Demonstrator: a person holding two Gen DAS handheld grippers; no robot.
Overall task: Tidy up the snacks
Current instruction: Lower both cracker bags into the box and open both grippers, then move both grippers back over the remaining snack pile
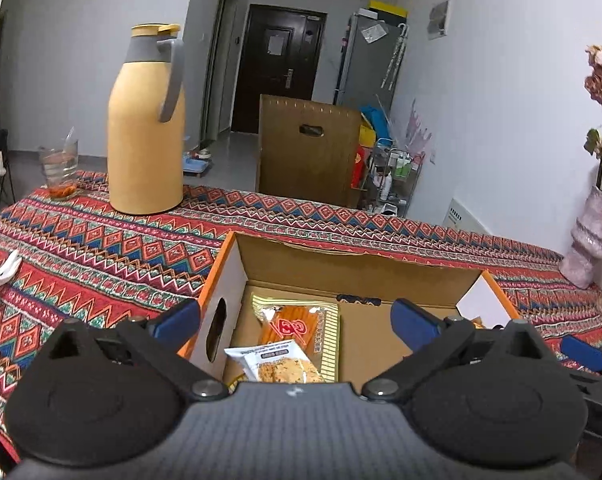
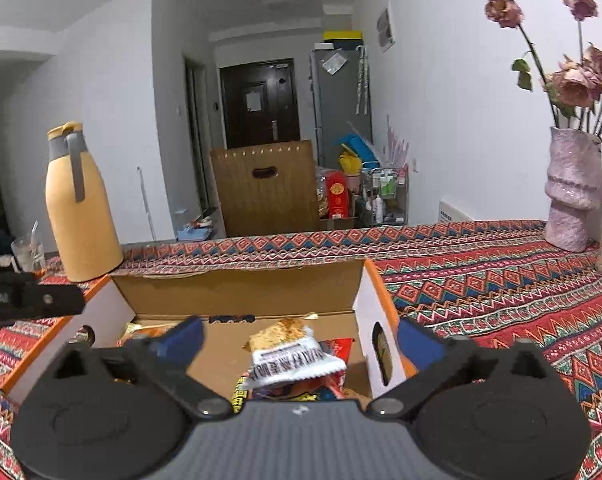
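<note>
**Snacks settle into cardboard box**

Left wrist view: the left gripper hangs released, jaws wide, over the cardboard box, where a biscuit packet lies atop an orange snack bag.

Right wrist view: the right gripper gapes too; a white cracker packet sits between its fingers, apparently ungripped, on other snacks.
</note>
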